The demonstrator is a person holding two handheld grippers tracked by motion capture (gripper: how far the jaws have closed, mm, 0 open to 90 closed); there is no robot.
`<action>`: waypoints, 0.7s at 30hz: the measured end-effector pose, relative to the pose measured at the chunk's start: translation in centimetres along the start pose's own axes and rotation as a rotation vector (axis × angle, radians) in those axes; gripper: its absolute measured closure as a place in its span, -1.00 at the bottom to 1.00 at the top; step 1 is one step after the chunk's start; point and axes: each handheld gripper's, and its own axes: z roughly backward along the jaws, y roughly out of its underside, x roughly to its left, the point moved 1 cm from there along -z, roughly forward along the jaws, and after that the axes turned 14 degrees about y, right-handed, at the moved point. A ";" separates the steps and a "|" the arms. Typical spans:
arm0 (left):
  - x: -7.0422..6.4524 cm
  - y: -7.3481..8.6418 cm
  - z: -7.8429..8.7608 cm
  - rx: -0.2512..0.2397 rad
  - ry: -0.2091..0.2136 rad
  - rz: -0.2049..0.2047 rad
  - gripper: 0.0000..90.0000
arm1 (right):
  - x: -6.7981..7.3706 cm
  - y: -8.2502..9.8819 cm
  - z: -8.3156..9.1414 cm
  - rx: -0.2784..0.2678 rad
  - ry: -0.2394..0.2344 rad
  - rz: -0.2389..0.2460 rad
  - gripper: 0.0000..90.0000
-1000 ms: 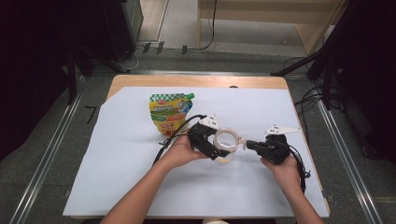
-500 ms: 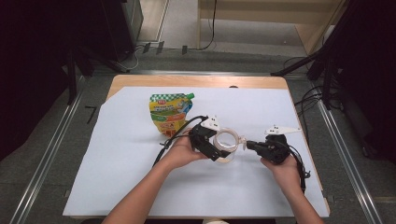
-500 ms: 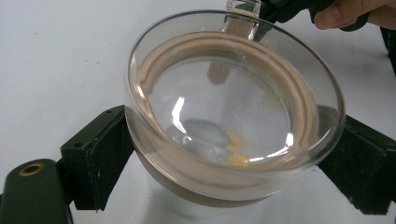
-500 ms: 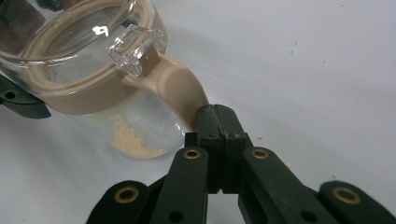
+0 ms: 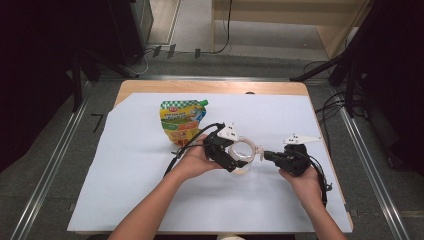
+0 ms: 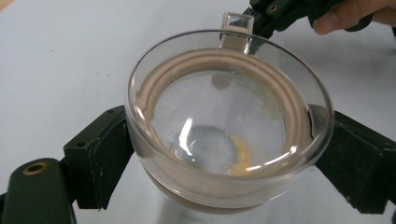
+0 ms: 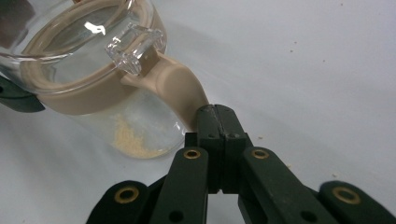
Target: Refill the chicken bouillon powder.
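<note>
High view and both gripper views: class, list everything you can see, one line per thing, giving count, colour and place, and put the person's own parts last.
Glass jar: one, clear with a beige seal ring, middle of the sheet, yellowish crumbs at its bottom.
Beige tab: one, sticking out from the jar's seal ring, toward the right gripper.
Snack pouch: one, yellow and green with a green spout, lying flat behind the jar.
White sheet: one, covering most of the table.
Table: one, light wood.
Left gripper: black, jaws clamped on the jar's sides.
Right gripper: black, jaws shut on the beige tab.
Forearms: two, entering from the bottom.
</note>
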 end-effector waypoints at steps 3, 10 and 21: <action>-0.1 -0.2 0.1 0.010 -0.004 -0.001 -0.75 | 0.0 0.0 0.0 0.002 -0.003 -0.006 1.00; -0.1 -0.6 0.5 -0.004 0.001 -0.002 -0.74 | 0.0 0.0 -0.1 0.004 -0.004 -0.009 1.00; -0.2 -1.8 1.0 -0.022 0.055 -0.005 -0.68 | 0.0 0.0 -0.1 0.005 -0.008 -0.005 1.00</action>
